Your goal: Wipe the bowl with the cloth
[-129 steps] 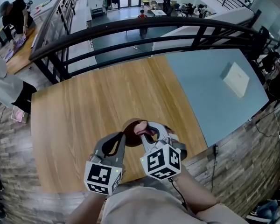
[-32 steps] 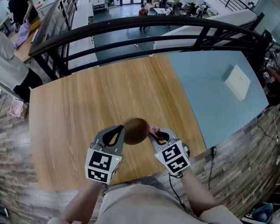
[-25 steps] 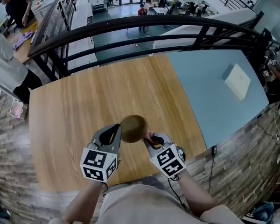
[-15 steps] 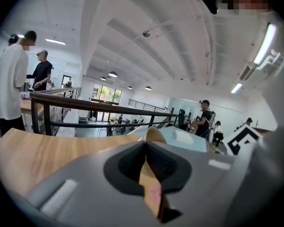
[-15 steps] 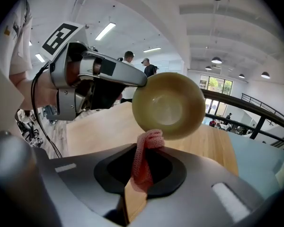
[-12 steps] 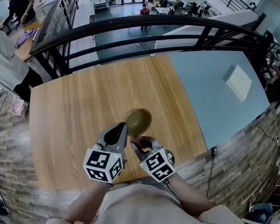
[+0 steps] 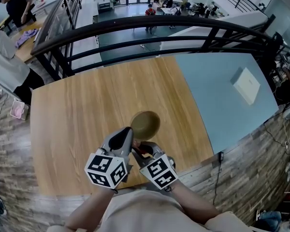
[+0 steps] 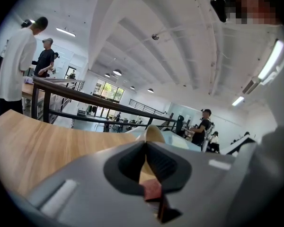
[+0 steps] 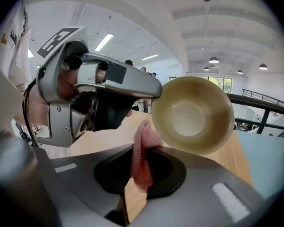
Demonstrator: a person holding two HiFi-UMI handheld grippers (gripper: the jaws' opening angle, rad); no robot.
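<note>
Jaws of the left gripper (image 7: 129, 132) are pinched shut on the rim of the tan bowl (image 7: 145, 124), held tilted above the wooden table (image 7: 72, 110). Just right, the right gripper (image 7: 141, 149) is clamped on the pink cloth (image 9: 143, 155), close beneath the bowl.

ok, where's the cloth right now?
Centre of the right gripper view: cloth pinched in the right gripper, its top just under the bowl's lower-left rim.
</note>
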